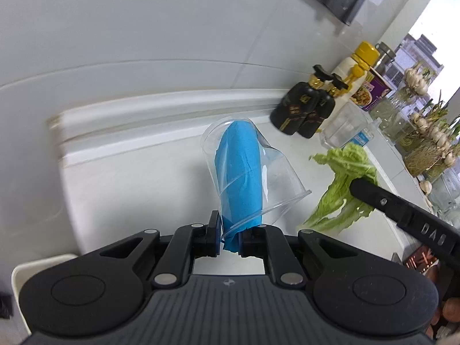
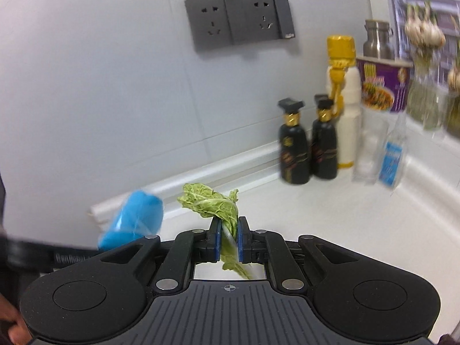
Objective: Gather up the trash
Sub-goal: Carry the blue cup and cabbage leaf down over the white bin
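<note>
Clamping a clear cup [image 1: 244, 172] (blue rag [image 1: 240, 178] inside), the left gripper [image 1: 230, 235] jaws stay-free of the surface [image 1: 129, 178]; the right gripper [image 2: 229, 238] jaws pinch a lettuce leaf [image 2: 210, 204].

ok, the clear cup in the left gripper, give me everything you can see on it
The clear plastic cup is thin, see-through plastic, crumpled and creased along its side, with a rolled rim. It is held in the air above the white counter, tilted, its base pointing away from the camera. The left gripper is shut on its wall near the rim, one blue-covered finger inside the cup. Nothing else touches it; the lettuce leaf hangs apart, to its right.
</note>
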A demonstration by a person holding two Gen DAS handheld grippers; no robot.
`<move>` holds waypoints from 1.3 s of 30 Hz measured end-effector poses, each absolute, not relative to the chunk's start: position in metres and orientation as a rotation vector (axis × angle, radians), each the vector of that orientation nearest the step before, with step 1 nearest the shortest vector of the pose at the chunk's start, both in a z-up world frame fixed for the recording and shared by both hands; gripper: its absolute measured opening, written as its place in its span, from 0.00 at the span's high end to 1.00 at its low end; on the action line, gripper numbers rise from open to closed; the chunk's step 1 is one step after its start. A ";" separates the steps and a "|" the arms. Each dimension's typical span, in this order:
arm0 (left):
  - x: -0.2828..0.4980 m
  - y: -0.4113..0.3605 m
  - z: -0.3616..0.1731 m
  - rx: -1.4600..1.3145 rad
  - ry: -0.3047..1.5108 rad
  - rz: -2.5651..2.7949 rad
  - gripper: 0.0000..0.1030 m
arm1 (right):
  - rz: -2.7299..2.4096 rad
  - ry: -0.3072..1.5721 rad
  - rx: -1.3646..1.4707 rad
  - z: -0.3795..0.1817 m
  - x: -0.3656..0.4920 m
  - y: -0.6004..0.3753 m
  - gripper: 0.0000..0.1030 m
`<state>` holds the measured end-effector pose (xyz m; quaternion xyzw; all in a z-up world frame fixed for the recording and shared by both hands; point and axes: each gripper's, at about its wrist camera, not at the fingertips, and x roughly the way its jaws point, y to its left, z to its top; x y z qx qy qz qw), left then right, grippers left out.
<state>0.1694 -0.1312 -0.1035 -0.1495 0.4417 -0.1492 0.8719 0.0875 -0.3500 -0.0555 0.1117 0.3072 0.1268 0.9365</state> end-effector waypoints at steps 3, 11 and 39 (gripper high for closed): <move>0.154 -0.111 -0.105 -0.335 0.931 -0.297 0.91 | 0.281 0.630 0.264 -0.051 0.074 -0.334 0.91; 0.123 -0.064 -0.114 -0.418 0.954 -0.221 0.91 | 0.378 0.646 0.282 -0.043 0.046 -0.286 0.91; 0.042 0.109 -0.237 -0.832 1.138 0.192 0.91 | 0.734 0.933 0.177 -0.088 0.037 -0.093 0.91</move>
